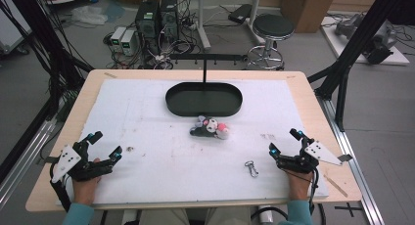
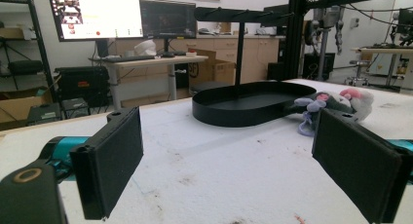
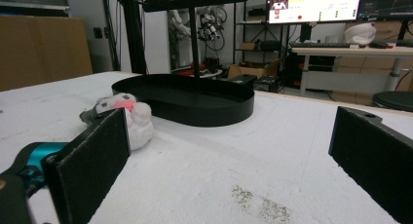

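A small plush toy (image 1: 210, 127), grey, white and pink, lies on the white mat just in front of a black oval tray (image 1: 204, 99) that carries an upright post with a hook bar (image 1: 208, 57). A metal clasp (image 1: 251, 168) lies on the mat nearer the front. My left gripper (image 1: 103, 147) rests open at the front left with nothing between its jaws. At the front right, my right gripper (image 1: 284, 141) is open and empty too. In the left gripper view the plush toy (image 2: 336, 103) sits right of the tray (image 2: 251, 103); in the right gripper view the plush toy (image 3: 124, 113) lies left of the tray (image 3: 190, 101).
The white mat (image 1: 147, 137) covers most of a wooden table (image 1: 313, 102). A small dark speck (image 1: 130, 148) lies by the left gripper. Beyond the table stand a stool (image 1: 272, 29), computer towers (image 1: 156, 17) and black frame legs (image 1: 342, 83).
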Available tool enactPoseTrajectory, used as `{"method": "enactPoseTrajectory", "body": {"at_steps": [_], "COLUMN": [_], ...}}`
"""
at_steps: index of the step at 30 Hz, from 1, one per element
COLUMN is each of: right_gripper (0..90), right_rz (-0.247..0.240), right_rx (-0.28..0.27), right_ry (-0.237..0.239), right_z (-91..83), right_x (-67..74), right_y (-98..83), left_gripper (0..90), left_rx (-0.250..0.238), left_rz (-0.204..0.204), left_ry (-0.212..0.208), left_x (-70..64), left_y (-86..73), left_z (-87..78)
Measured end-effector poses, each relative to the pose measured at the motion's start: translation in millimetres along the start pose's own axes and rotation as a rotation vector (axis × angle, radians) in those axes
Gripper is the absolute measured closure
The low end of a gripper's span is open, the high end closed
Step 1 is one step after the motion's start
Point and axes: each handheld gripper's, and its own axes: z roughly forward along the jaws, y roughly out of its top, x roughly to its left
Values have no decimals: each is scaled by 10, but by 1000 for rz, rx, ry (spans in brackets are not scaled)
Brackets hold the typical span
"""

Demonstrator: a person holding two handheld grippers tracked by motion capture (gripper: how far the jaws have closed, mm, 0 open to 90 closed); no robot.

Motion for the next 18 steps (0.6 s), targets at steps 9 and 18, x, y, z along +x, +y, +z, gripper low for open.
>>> {"method": "enactPoseTrajectory", "body": {"at_steps": [9, 18], "right_gripper": [7, 7], "right_rz": [2, 1], "right_rx": [2, 1], "right_ry": [-1, -4], "right_z": [-1, 0], "right_x": [-1, -5], "right_y": [1, 4], "left_gripper": [117, 118], "left_rx": [2, 6], "left_rz": [-2, -3], "left_ry": [0, -1], "left_x": [4, 10], "left_y": [0, 2], "left_z": [3, 2]}}
